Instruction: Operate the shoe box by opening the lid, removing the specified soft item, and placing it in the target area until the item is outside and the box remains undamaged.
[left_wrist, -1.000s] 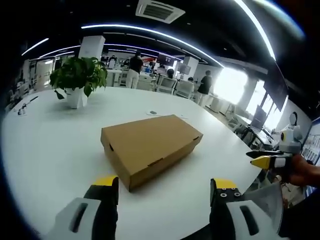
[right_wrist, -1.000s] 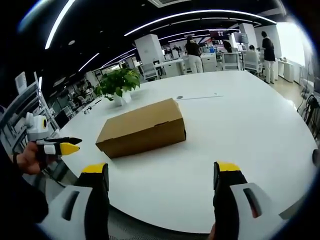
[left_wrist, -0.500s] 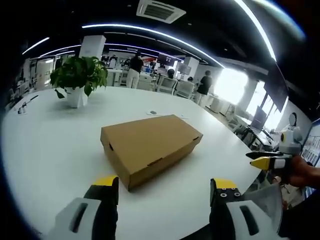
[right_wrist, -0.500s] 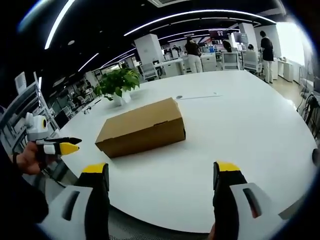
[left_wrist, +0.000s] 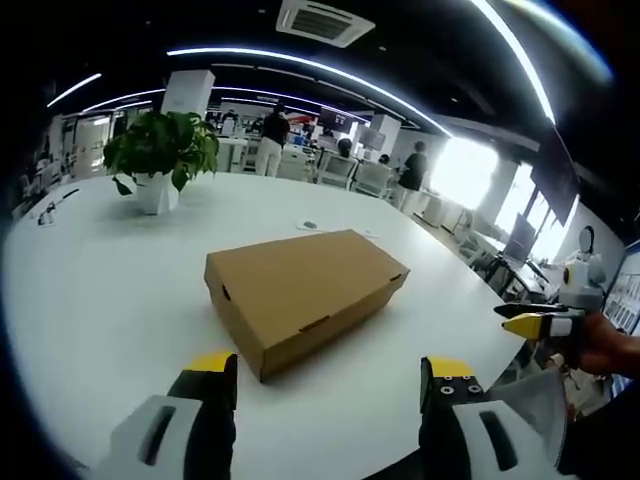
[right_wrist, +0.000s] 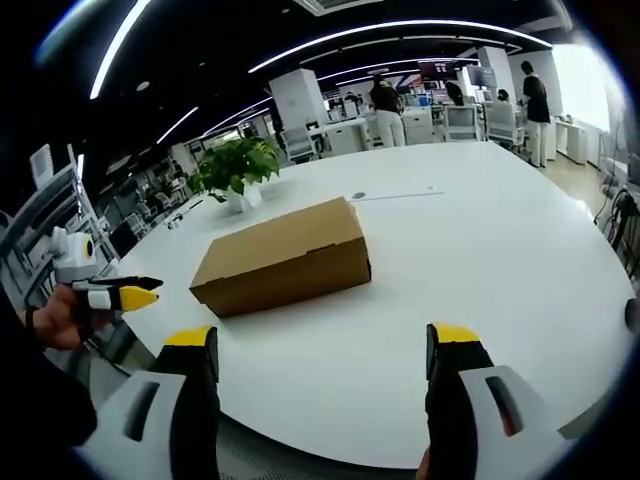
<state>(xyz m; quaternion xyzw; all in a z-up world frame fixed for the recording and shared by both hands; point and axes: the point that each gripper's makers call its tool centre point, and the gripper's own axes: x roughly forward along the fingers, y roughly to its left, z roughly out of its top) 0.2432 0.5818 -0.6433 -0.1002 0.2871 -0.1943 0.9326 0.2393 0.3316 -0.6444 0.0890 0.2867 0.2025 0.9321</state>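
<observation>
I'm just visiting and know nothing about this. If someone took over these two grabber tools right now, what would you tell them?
Left gripper: open, holding nothing, short of the box.
Right gripper: open, holding nothing, also short of the box.
The cardboard shoe box lies on the white table, lid shut, and looks undamaged. A potted plant stands further back on the table.
Done: nothing yet, neither gripper touches the box.
Left: open the lid, take the soft item out, set it down in the target area. The item is hidden inside the shut box, and I cannot tell where the target area is.
</observation>
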